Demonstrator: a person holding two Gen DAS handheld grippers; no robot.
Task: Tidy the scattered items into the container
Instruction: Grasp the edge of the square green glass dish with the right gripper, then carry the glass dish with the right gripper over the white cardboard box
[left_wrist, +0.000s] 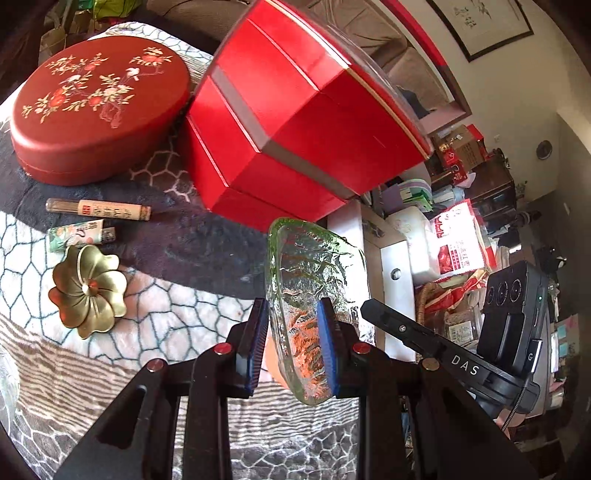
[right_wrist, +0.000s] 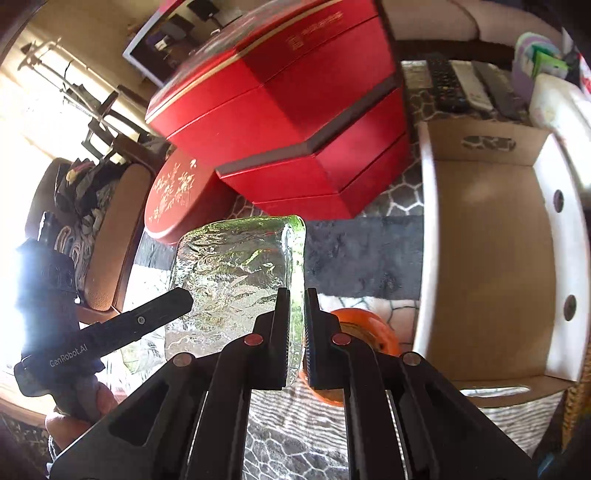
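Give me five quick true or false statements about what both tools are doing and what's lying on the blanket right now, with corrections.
1. Both tools grip the same glass dish. True: the left tool and right tool each clamp an edge.
2. The cardboard box is full of items. False: its visible inside is bare.
3. The brass flower dish lies on the blanket. True.
4. The oval floral box is open. False: its lid is on.
5. The two tubes are inside the red hexagonal box. False: they lie on the blanket beside it.
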